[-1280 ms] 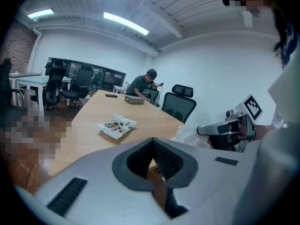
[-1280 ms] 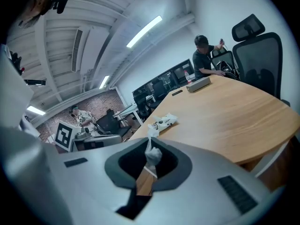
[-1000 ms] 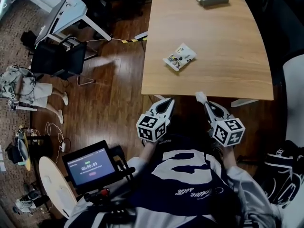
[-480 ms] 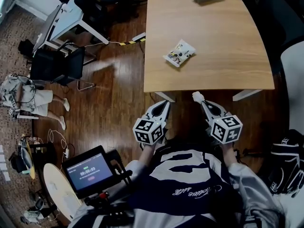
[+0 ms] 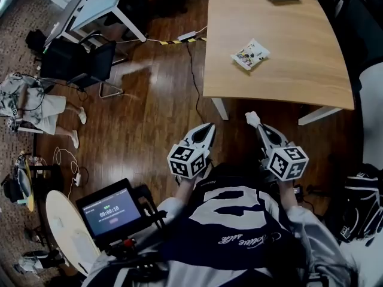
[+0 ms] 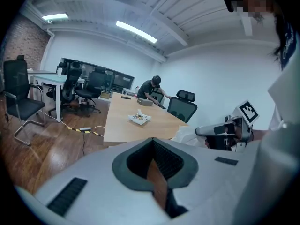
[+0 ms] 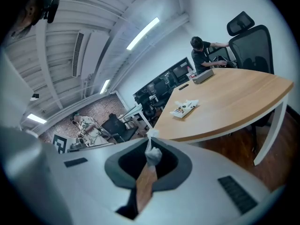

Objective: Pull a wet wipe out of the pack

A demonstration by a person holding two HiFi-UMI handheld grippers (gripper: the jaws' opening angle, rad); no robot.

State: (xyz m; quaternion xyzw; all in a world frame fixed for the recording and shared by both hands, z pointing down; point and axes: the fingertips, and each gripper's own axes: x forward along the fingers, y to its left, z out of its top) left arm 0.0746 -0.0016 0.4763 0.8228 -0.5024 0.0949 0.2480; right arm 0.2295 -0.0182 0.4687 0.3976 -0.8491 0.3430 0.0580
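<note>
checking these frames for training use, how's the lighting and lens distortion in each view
Head view: dim, a pale glare streak on the wood floor, right edge sunk in shadow. Left gripper view: round fisheye frame, black corners, ceiling light strip blown out. Right gripper view: same black rim, ceiling lines bowed, wet wipe pack small but clear on the table.

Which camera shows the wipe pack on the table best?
The head view: it looks down on the pack, whole and unobstructed. The left gripper view shows the pack small and side-on; the right gripper view shows the pack likewise.
</note>
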